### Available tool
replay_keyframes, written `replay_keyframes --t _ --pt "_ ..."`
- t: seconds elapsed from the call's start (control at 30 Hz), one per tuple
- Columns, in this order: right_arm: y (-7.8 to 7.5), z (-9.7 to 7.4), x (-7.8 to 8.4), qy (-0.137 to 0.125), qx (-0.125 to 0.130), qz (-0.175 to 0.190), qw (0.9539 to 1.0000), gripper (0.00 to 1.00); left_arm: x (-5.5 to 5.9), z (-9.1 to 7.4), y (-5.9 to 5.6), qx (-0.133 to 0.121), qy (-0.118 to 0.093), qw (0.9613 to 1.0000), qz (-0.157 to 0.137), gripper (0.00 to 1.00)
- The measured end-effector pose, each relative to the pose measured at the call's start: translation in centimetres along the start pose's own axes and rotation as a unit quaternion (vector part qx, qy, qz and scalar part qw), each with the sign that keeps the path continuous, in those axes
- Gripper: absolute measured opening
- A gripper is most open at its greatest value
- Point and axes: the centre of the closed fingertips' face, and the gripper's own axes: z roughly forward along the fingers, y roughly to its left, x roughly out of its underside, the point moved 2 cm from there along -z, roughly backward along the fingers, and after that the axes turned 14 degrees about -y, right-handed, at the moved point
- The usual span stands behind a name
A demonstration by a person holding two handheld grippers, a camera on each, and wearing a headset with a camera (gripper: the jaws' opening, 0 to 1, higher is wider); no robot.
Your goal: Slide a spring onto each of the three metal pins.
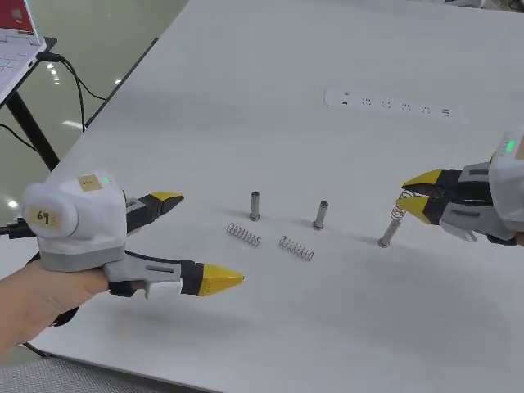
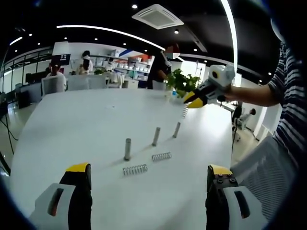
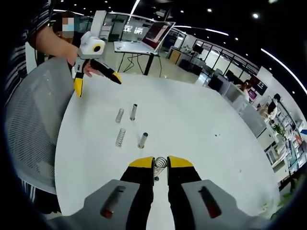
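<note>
We see the yellow-tipped right tool [image 1: 412, 196] closed to a narrow gap on a small coiled steel spring [image 3: 160, 163], which is pinched between its two tips. In the head view that spring sits against the upper end of a tilted grey metal pin [image 1: 386, 235], whose foot rests on the white bench [image 1: 246, 98]. We cannot tell whether the coil is already over the pin's end. The left tool [image 2: 148, 168] is spread wide with nothing between its tips, over the near left part of the bench and well apart from the parts. Two more grey metal pins stand upright to the left of the tilted one: the left pin [image 1: 255, 205] and the middle pin [image 1: 320, 214]. Just in front of them two springs lie flat on the bench. The first loose spring [image 1: 243, 235] lies beside the left pin, and the second loose spring [image 1: 296, 248] lies nearer the middle pin. A white power strip [image 1: 397, 104] lies at the far side.
</note>
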Motion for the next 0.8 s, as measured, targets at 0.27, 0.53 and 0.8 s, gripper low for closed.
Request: replay_keyframes --t 0.27,0.53,0.8 --pt "-0.8 0.2 0.9 0.007 0.016 0.028 0.9995 0.07 0.0 -0.3 0.2 -0.004 -0.003 1.0000 -0.004 0.98" --pt "-0.9 0.4 1.8 0.013 0.021 0.046 0.9986 0.07 0.0 -0.4 0.2 -0.005 -0.004 1.0000 -0.004 0.98" --pt "-0.8 0.6 2.2 0.011 0.024 0.062 0.9977 0.07 0.1 -0.4 0.3 -0.008 -0.004 0.9999 -0.004 0.98"
